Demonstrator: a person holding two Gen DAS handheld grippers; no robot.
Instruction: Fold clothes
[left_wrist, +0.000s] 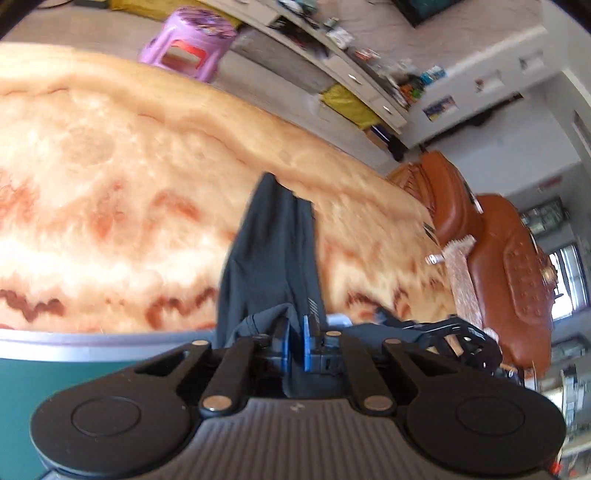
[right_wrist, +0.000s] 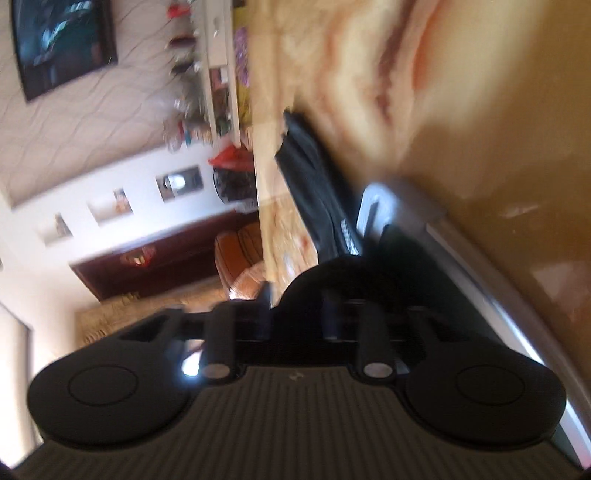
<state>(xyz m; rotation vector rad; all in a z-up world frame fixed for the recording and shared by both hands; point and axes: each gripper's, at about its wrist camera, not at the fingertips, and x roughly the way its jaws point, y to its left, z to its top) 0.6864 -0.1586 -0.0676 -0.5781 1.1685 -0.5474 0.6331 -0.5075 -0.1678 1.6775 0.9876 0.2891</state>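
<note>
A dark grey-blue garment (left_wrist: 269, 254) hangs stretched from my left gripper (left_wrist: 295, 343) over a marble-patterned table (left_wrist: 110, 184). The left gripper's blue pads are shut on the garment's edge. The other gripper (left_wrist: 461, 336) shows at the right of the left wrist view, also against the garment. In the blurred right wrist view the same dark garment (right_wrist: 317, 184) runs away from my right gripper (right_wrist: 332, 288), which looks shut on the cloth; its fingertips are hidden by dark blur.
A purple plastic stool (left_wrist: 192, 44) stands beyond the table. A white shelf unit (left_wrist: 351, 66) with clutter runs along the wall. Brown leather chairs (left_wrist: 498, 258) stand at the right. A metal table rim (right_wrist: 498, 288) curves past the right gripper.
</note>
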